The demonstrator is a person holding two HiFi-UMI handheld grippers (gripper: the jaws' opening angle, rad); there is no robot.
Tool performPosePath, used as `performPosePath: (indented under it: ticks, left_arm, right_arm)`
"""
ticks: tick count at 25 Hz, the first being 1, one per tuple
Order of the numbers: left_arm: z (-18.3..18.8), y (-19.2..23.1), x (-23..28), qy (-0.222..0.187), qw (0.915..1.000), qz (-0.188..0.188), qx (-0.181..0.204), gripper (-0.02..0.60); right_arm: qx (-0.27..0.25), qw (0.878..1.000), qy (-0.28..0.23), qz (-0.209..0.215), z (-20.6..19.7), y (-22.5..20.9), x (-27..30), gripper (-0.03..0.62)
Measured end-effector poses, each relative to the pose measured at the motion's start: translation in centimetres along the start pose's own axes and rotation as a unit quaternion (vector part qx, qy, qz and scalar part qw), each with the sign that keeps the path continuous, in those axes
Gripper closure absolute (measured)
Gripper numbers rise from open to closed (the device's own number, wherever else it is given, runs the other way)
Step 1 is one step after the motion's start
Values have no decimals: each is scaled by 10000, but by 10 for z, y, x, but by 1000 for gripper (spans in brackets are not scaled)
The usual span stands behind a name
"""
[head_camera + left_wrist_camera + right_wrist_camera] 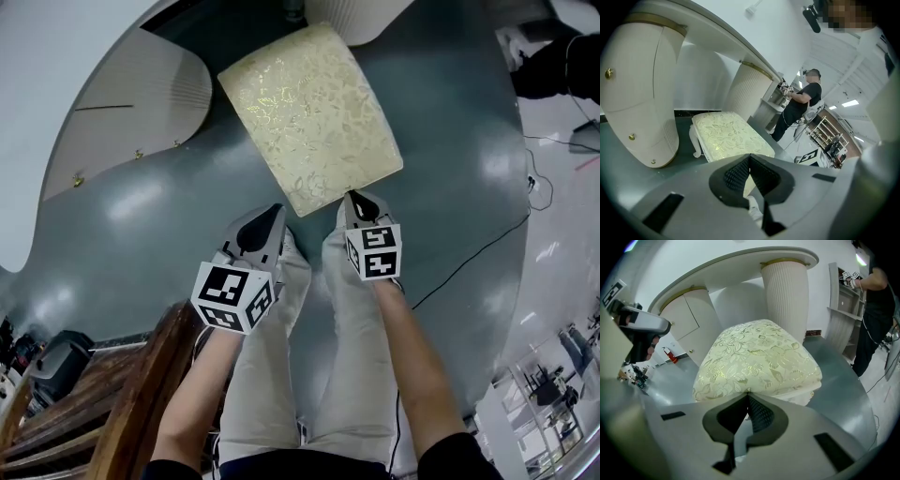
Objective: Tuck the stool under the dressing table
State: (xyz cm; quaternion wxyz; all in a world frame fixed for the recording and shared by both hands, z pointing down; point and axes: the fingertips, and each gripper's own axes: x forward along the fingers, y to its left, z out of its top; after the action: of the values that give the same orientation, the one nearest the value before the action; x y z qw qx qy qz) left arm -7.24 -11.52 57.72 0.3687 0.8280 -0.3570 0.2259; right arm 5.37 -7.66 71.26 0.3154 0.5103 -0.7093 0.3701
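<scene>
Cream stool (309,112) lengthwise toward dressing table (141,103)

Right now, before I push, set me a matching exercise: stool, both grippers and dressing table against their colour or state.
1 stool
2 left gripper
3 right gripper
4 dressing table

a jaws together, tip at the stool's near edge
b white, with gold knobs
c jaws together, by the stool's near corner
d cream, floral-patterned top

Pairs: 1-d, 2-c, 3-a, 4-b
</scene>
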Motion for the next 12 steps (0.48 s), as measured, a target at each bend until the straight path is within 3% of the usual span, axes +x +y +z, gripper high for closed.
performPosePath:
  ticks: [12]
  left_arm:
    - [24,2,22,-310,9995,24,-98,571]
  right_arm:
    - [-30,9999,-49,113,2,1,0,582]
